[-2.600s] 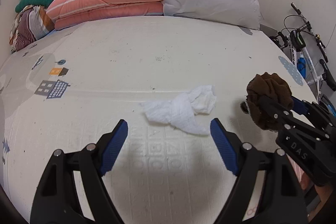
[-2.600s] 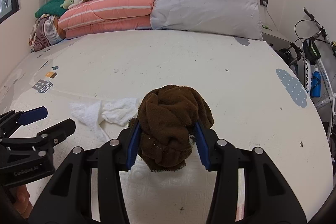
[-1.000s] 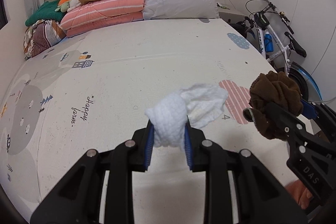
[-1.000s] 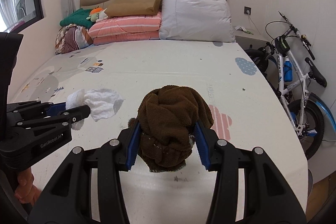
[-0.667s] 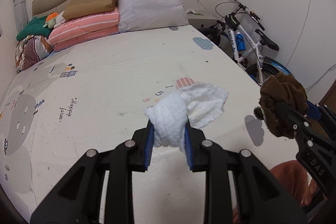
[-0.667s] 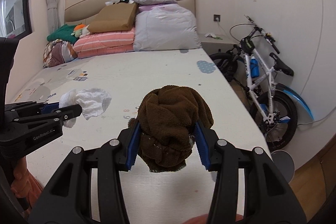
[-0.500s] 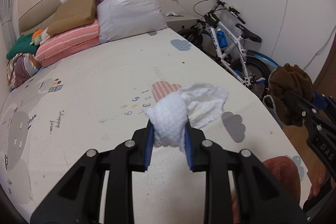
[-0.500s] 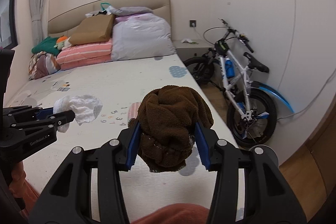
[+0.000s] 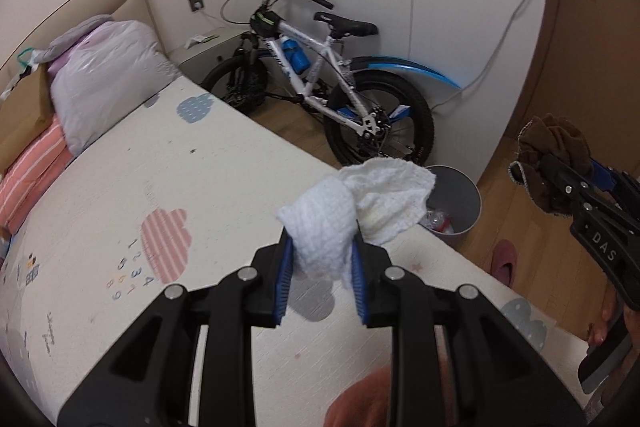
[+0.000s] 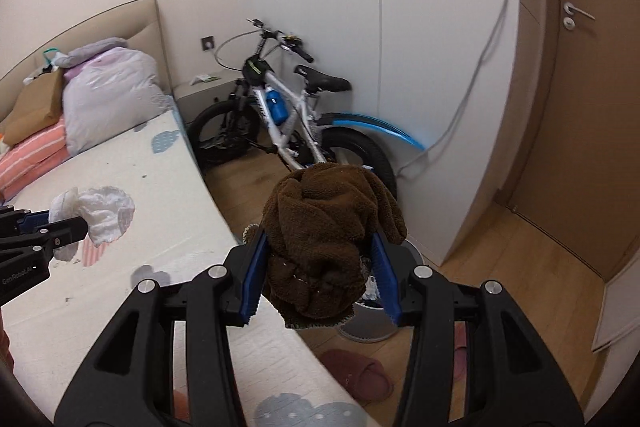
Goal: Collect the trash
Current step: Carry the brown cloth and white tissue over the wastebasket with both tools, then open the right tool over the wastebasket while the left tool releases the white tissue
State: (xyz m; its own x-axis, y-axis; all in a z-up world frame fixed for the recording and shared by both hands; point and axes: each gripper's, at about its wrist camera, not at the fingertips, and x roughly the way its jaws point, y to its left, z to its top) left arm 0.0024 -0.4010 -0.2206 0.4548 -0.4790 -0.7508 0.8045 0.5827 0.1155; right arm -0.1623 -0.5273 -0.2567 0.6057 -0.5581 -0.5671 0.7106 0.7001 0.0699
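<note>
My left gripper is shut on a crumpled white tissue and holds it in the air above the bed's edge; it also shows in the right wrist view. My right gripper is shut on a balled brown cloth, held above the floor beside the bed; the cloth also shows in the left wrist view. A grey waste bin stands on the floor by the bed, with bottles inside. In the right wrist view the bin is mostly hidden behind the cloth.
The bed has a patterned mat and piled bedding at the head. A white and blue bicycle leans at the wall. Pink slippers lie on the wooden floor. A door is at the right.
Both grippers swung right from over the bed toward its side, carrying the tissue and brown cloth. The bin, floor and door came into view. Earlier the left gripper closed on the tissue.
</note>
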